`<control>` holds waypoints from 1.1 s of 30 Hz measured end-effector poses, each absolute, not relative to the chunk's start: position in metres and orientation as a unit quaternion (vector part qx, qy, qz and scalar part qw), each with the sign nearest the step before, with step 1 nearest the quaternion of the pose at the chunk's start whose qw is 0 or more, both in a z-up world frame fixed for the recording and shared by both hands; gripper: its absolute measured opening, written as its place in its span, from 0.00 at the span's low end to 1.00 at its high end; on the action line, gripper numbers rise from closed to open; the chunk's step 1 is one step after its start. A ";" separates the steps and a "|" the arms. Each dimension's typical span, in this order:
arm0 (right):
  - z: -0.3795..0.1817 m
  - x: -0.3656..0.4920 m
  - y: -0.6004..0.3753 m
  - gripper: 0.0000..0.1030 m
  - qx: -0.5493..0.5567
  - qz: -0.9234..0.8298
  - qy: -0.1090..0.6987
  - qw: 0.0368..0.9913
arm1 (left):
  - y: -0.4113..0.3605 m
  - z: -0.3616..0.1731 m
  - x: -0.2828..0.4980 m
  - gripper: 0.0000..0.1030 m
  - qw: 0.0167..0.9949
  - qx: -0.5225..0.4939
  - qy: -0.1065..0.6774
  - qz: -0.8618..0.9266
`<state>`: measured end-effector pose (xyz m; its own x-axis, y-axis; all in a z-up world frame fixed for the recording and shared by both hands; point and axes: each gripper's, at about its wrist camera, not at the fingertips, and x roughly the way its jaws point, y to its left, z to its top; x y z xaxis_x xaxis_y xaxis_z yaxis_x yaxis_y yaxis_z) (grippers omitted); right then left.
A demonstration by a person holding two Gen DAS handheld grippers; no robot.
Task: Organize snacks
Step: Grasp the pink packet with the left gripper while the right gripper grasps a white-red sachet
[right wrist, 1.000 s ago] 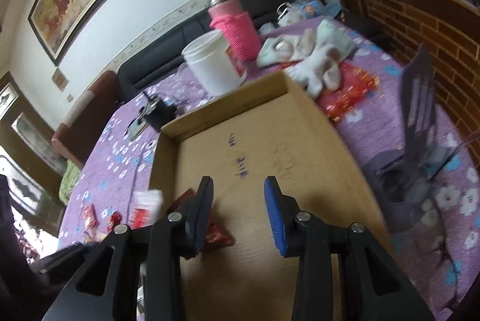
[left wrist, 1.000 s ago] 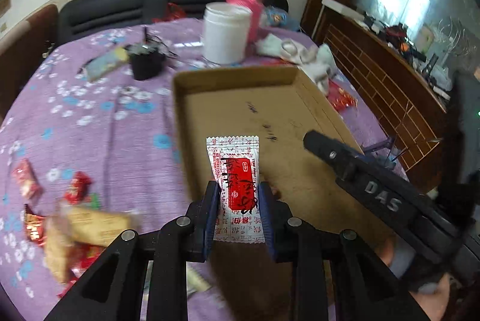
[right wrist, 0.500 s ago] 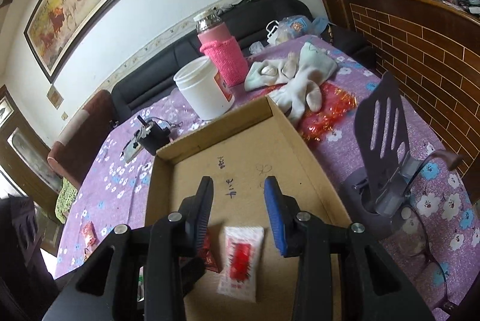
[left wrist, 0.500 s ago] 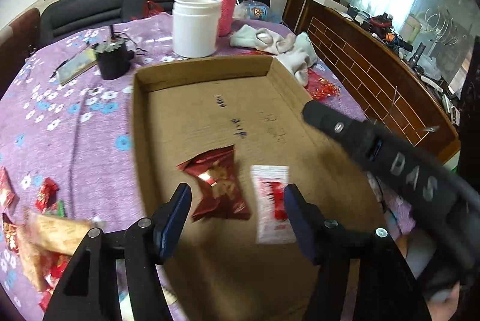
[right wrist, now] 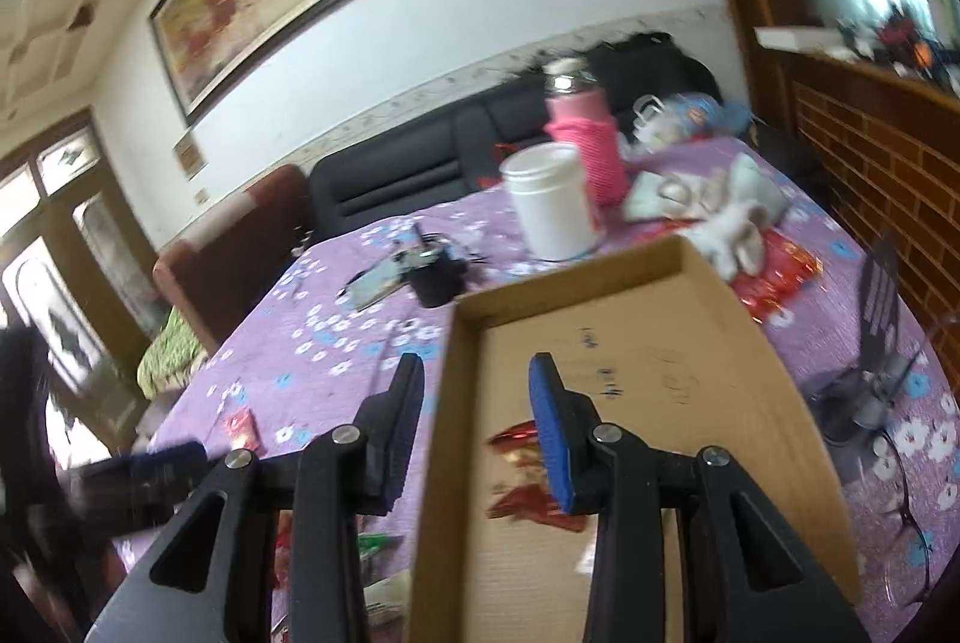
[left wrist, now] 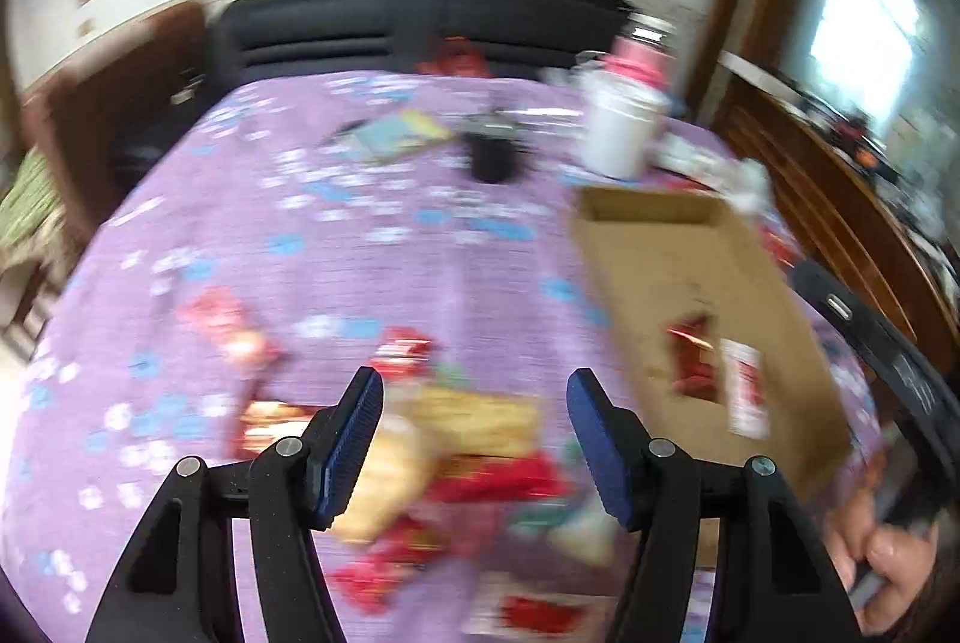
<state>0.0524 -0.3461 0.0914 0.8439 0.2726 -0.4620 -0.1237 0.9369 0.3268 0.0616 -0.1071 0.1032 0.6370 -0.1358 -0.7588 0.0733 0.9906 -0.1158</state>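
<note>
A shallow cardboard tray (left wrist: 654, 247) (right wrist: 708, 337) lies on the purple flowered tablecloth. In it lie a red snack packet (left wrist: 690, 355) (right wrist: 522, 451) and a white packet with a red label (left wrist: 744, 394). My left gripper (left wrist: 474, 433) is open and empty above a blurred pile of loose snacks (left wrist: 474, 427) left of the tray. My right gripper (right wrist: 477, 427) is open and empty, hovering over the tray's left wall.
A white jar (right wrist: 555, 202), a pink-sleeved bottle (right wrist: 585, 144), a black cup (right wrist: 438, 274), white cloths (right wrist: 720, 217) and a red wrapper (right wrist: 774, 274) lie beyond the tray. A phone stand (right wrist: 876, 343) and glasses stand right. More red packets (left wrist: 225, 322) lie left.
My left gripper let go of the white packet into the tray, opened, and swung left over the snack pile. My right gripper shifted left to the tray's left wall.
</note>
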 end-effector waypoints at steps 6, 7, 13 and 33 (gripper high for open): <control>0.089 0.050 -0.323 0.38 0.135 0.157 0.273 0.939 | -0.027 0.085 0.099 0.65 0.878 -0.083 0.466 0.066; 0.088 0.049 -0.319 0.38 0.133 0.167 0.274 0.938 | -0.014 0.075 0.107 0.65 0.868 -0.092 0.481 0.084; 0.089 0.040 -0.297 0.42 0.101 0.195 0.269 0.938 | 0.014 0.043 0.136 0.65 0.847 -0.132 0.501 0.120; 0.043 -0.016 -0.204 0.42 -0.169 0.438 0.413 0.781 | 0.014 0.015 0.134 0.27 0.877 -0.049 0.472 0.071</control>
